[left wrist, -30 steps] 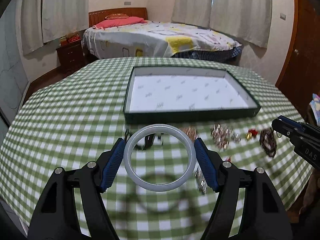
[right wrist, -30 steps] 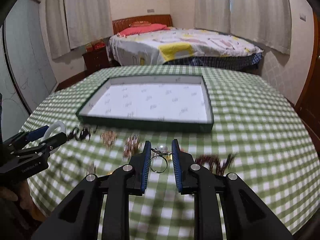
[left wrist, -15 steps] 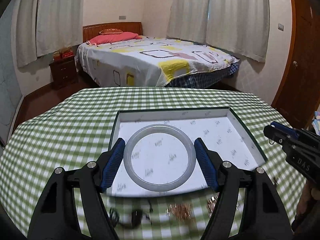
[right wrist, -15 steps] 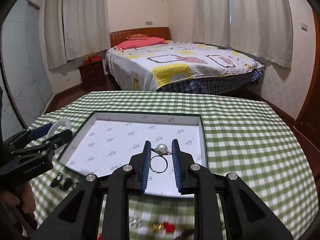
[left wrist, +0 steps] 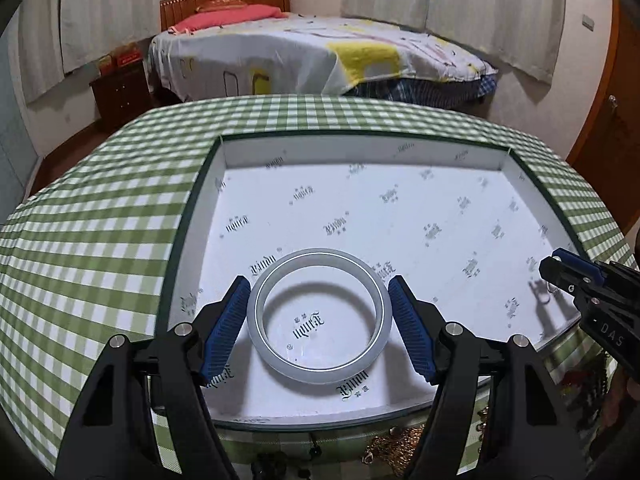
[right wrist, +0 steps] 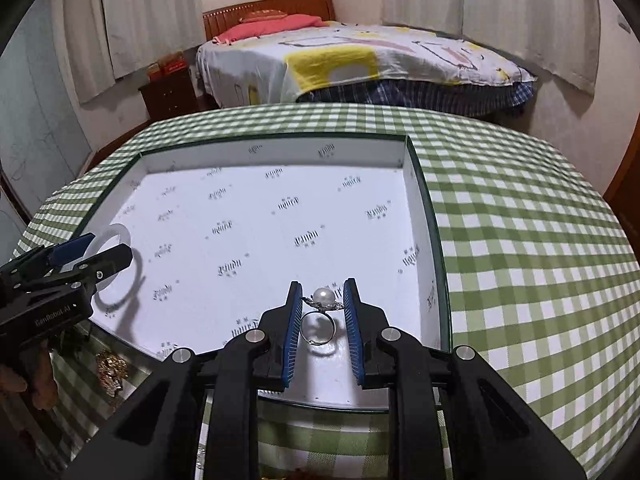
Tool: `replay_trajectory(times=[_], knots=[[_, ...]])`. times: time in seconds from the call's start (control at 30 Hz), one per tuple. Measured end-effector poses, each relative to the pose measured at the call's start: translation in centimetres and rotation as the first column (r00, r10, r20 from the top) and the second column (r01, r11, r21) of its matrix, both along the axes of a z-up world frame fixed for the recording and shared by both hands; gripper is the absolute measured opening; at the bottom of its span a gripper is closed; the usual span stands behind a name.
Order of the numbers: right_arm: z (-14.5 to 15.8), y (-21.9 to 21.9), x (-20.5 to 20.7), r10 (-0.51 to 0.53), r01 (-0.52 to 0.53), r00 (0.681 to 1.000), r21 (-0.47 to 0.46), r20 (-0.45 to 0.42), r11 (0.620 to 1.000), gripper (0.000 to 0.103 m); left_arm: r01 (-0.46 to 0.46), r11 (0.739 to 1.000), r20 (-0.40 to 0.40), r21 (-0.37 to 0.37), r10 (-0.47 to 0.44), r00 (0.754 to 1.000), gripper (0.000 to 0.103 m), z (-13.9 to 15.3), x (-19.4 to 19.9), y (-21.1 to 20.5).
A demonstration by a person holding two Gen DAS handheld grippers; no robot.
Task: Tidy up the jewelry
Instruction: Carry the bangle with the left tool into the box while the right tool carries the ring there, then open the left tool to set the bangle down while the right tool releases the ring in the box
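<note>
— Pale jade-grey, that bangle [left wrist: 319, 314], smooth and glassy with a thin bright line running round its rim. The left gripper [left wrist: 319, 322] has it clamped between its blue ribbed pads [left wrist: 224, 330], one pad on each side of the hoop.

— And it's hanging over the tray [left wrist: 192, 216], low down at the near left part, throwing a round shadow on the white printed lining.

— Look across to the right gripper [right wrist: 322, 322]. Its fingers are pinched in on a pearl ring [right wrist: 322, 314]: one round white pearl on top, a silvery setting beneath it, and a thin silver band hanging below.

— The setting seems to be what's caught between the pads; the band dangles free in the gap. It's above the tray's near right corner, close to the right wall.

— Dark green rim on that tray, white inside, with small black logos scattered all over the paper.

— It sits on the green-and-white checked tablecloth [right wrist: 520, 240]. In front of the tray, at the near edge, I can make out a gold-coloured heap of jewelry [left wrist: 394, 446] and some dark beads [left wrist: 272, 460], too blurred to tell apart.

— From the right side you can see the bangle's white curve poking past the left tool.
</note>
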State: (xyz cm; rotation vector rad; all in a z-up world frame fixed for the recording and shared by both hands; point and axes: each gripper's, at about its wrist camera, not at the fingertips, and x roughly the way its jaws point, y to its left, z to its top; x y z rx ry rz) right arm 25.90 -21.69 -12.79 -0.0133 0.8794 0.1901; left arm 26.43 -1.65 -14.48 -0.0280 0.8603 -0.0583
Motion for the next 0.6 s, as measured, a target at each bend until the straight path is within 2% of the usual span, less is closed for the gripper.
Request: replay_trajectory(times=[0.1,0.33,0.43,0.53,0.6], knots=[[-0.50,0.04,0.13,0.003,-0.003,1.000,-0.005,-0.017,1.000,0.022,-0.001,1.000,-0.017,-0.005,0.001,1.000,0.069,-0.58,0.11,-0.06],[-0.75,0.42,0.07,0.012,-0.012,1.000,-0.010,-0.021,1.000,0.022,0.010,0.999,-0.015,0.037,-0.010,1.000,0.070,-1.03,-0.07,-0.59],[-0.74,0.42,0.05,0.012,-0.012,1.000,-0.010,-0.021,1.000,0.022,0.009,1.000,-0.012,0.023,-0.009,1.000,0.071,-0.96,-0.11,-0.57],[-0.72,0.49,0.00,0.024,-0.024,0.999,0.000,-0.023,1.000,0.028,0.020,1.000,-0.012,0.017,-0.020,1.000,0.078,-0.92,-0.13,-0.78],[-0.59,0.70,-0.03,0.027,-0.027,0.999,-0.001,-0.019,1.000,0.032,0.023,1.000,-0.011,0.016,-0.022,1.000,0.078,-0.88,-0.13,-0.92]])
